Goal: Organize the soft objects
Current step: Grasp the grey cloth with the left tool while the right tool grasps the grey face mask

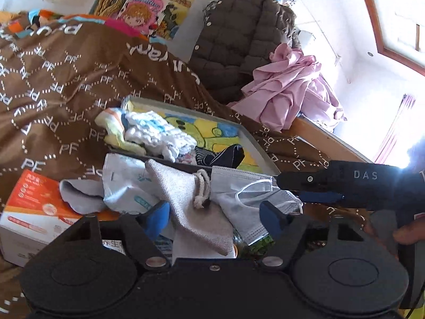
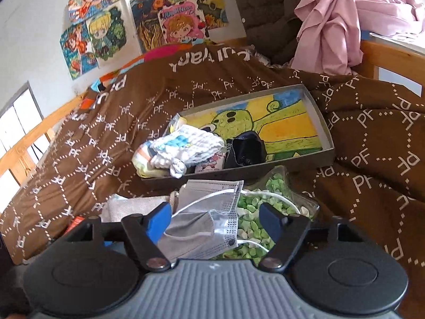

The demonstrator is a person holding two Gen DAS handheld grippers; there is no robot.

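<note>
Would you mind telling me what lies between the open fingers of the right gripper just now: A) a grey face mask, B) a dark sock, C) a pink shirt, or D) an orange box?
A: in the right wrist view the grey face mask lies between the open fingers of the right gripper, above green pieces.

Daylight fills both views. In the left wrist view the window (image 1: pixel 393 18) and the lower right edge are blown out to white, washing over the wall (image 1: pixel 332 40) and glaring on the right gripper's (image 1: pixel 305 186) body. In the right wrist view light enters from the window (image 2: pixel 18 122) at left, softer. Shadows on the blanket (image 2: pixel 372 146) are faint. Fisheye bending curves the bed rail (image 2: pixel 39 138) and posters (image 2: pixel 111 34); corners go dark. Near parts look slightly soft.
</note>
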